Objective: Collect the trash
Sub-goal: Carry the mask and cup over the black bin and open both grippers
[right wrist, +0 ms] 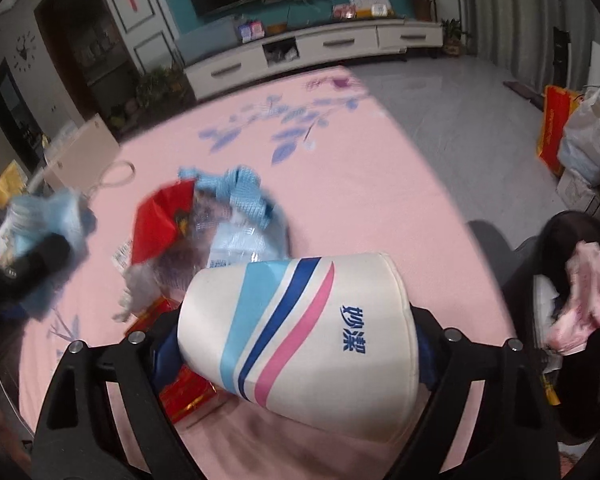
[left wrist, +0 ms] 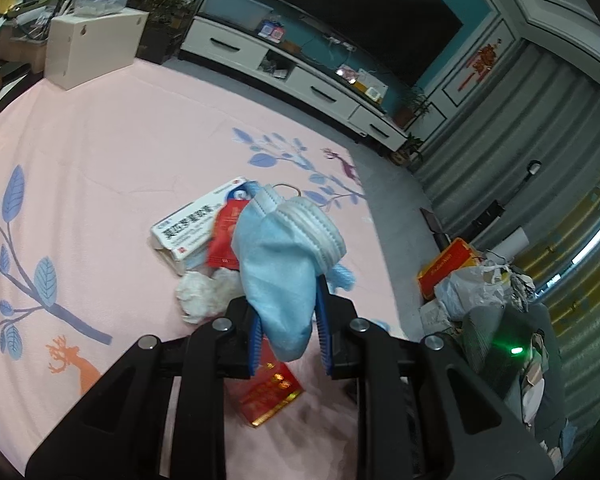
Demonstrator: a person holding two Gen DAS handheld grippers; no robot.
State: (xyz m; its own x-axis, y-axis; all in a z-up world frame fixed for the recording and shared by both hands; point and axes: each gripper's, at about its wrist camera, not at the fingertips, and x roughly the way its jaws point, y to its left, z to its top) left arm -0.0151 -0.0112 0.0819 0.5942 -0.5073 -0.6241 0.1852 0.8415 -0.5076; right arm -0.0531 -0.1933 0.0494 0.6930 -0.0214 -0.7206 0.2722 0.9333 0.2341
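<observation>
The left gripper (left wrist: 288,322) pinches a crumpled pale-blue fabric face mask (left wrist: 278,276), lifted off the pink leaf-printed cloth (left wrist: 120,152), likely to carry it away as trash. More rubbish lies heaped beneath: a white cardboard medicine box (left wrist: 188,228), a red paper packet (left wrist: 226,240), crumpled white tissue (left wrist: 200,292) and a red-and-gold carton (left wrist: 270,396). The right gripper (right wrist: 296,340) has its jaws spread wide around a white paper cup with blue and pink stripes (right wrist: 296,328). A black bin (right wrist: 568,320) at far right holds pink crumpled stuff.
</observation>
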